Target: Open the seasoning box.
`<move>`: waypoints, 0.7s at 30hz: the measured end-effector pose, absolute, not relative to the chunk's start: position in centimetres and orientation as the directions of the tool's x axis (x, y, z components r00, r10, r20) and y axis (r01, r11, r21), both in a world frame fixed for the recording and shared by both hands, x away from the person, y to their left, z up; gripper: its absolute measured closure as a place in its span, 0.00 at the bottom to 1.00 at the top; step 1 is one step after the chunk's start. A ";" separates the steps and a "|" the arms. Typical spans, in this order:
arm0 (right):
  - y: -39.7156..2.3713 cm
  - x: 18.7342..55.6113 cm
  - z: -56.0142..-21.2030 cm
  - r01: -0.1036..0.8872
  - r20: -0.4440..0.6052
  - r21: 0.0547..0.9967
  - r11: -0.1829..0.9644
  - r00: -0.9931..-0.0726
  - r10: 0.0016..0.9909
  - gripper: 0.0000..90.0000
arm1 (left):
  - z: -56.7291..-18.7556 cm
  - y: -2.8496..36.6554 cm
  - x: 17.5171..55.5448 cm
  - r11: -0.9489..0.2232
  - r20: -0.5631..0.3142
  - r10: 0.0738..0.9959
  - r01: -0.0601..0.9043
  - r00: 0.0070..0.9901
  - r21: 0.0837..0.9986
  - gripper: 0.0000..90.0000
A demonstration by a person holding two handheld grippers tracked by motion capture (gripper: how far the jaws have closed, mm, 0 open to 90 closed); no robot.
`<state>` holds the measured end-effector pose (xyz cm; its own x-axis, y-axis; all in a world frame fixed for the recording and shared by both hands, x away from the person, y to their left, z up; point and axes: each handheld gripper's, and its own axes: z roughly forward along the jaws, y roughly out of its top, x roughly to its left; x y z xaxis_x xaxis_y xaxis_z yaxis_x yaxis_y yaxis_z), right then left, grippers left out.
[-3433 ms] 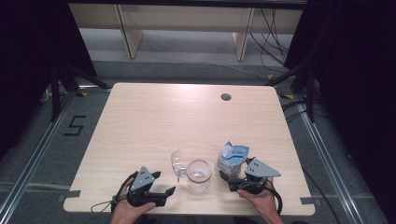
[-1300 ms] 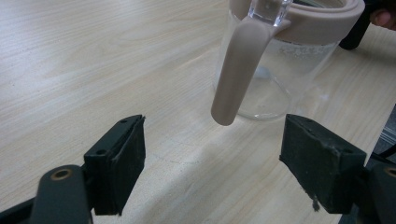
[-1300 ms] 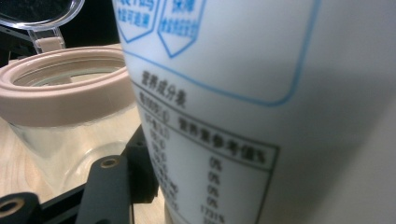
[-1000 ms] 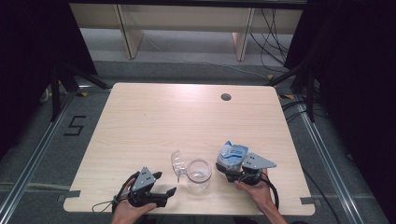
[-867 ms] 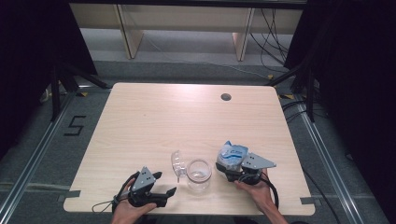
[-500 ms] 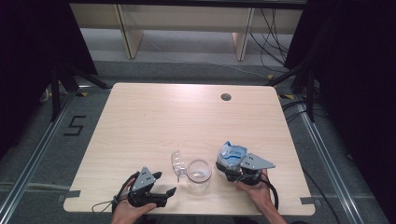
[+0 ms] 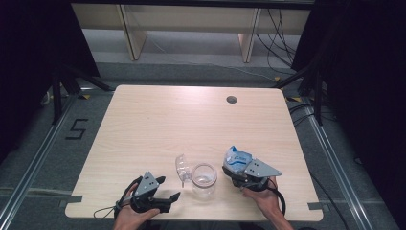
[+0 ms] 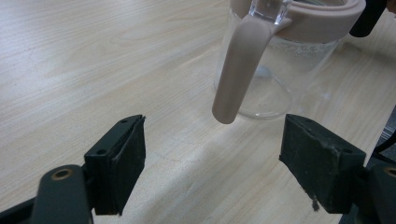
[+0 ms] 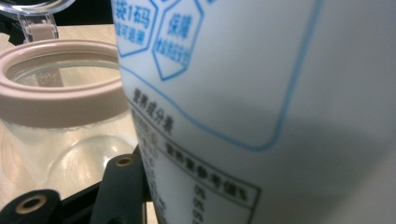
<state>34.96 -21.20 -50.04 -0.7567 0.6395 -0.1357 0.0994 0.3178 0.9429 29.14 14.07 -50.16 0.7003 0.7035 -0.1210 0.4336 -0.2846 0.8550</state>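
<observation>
Sitting near the 6 o'clock edge of the tabletop (image 7: 143,124): a clear glass jar (image 7: 204,179) with a pinkish rim, its clear lid (image 7: 181,166) flipped open and hanging off at the jar's 10 o'clock. Everything from the table's middle out to the 12 o'clock edge is bare wood, apart from a round cable hole (image 7: 231,99) near the 1 o'clock corner. Plenty of room on the 9 and 3 o'clock sides too. All the work is bunched close to the front edge.

Left tool (image 7: 165,188) sits at the jar's 8 o'clock, near the front edge, held by the left hand (image 7: 131,215). In the left gripper view its jaws are spread wide with nothing between them but bare wood; the jar and its pinkish clasp strap (image 8: 240,65) sit just ahead, not touching either pad.

Right tool (image 7: 235,173) is at the jar's 3 o'clock, just beside it, gripped by the right hand (image 7: 263,196). It's clamped on a white pouch (image 7: 237,158) with blue print, held upright. In the right gripper view the pouch (image 9: 261,107) sits right against the lens, one jaw pressed to its side; the other jaw is hidden behind it. The jar's open rim (image 9: 60,81) is just beside the pouch; can't tell if they touch.
</observation>
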 end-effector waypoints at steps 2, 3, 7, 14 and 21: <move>-21.2 35.0 -50.0 0.079 -0.161 0.942 0.327 -0.748 0.644 0.55 | -50.1 14.1 29.1 -0.284 -0.121 0.705 0.434 0.699 0.855 0.24; -21.2 34.9 -49.8 0.076 -0.171 0.940 0.333 -0.739 0.651 0.55 | -50.2 14.1 29.1 -0.285 -0.121 0.704 0.434 0.700 0.854 0.24; -21.3 34.6 -49.3 0.063 -0.196 0.931 0.360 -0.745 0.638 0.55 | -50.3 14.1 29.1 -0.274 -0.135 0.701 0.439 0.701 0.856 0.24; -21.5 34.2 -48.6 0.019 -0.285 0.905 0.426 -0.717 0.637 0.55 | -50.3 14.1 28.4 -0.281 -0.142 0.706 0.458 0.694 0.843 0.22; -21.4 33.8 -48.1 -0.039 -0.388 0.862 0.505 -0.692 0.609 0.55 | -50.4 14.0 28.3 -0.295 -0.130 0.700 0.451 0.702 0.842 0.22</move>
<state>33.82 -21.37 -48.12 -0.6919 0.6089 -0.3880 -0.0390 0.5051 0.8622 28.25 14.03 -50.38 0.7017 0.7005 -0.1300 0.4508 -0.2952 0.8424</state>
